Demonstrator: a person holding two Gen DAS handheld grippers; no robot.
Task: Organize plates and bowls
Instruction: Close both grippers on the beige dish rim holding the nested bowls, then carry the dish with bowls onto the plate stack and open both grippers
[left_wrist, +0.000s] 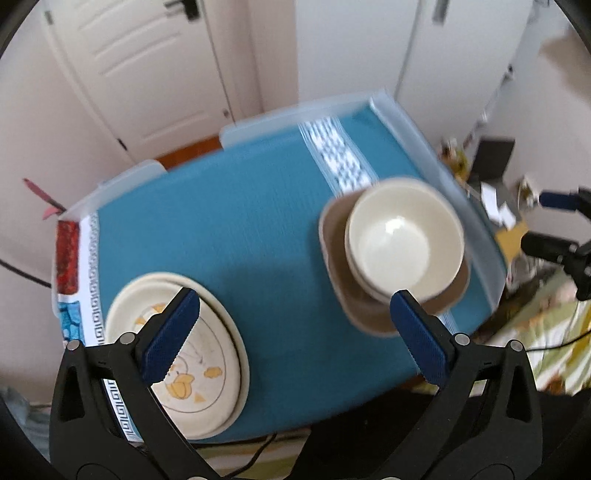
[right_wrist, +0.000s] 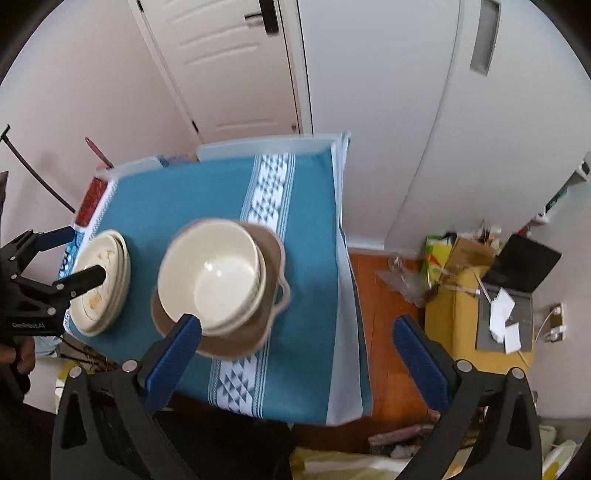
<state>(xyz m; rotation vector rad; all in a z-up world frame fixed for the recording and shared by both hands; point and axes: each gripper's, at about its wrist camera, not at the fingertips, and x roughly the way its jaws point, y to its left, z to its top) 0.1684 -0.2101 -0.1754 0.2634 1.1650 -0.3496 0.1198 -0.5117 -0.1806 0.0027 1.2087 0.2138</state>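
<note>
A stack of cream plates with orange leaf prints lies on the blue tablecloth at the near left; it also shows in the right wrist view. Cream bowls are nested inside a brown handled dish at the right; they also show in the right wrist view, bowls in dish. My left gripper is open and empty, held above the table between plates and bowls. My right gripper is open and empty, above the table's right part.
The table is small, with a clear plastic cover edge. White doors stand behind it. To the right is a wooden floor with a yellow box, a laptop and clutter.
</note>
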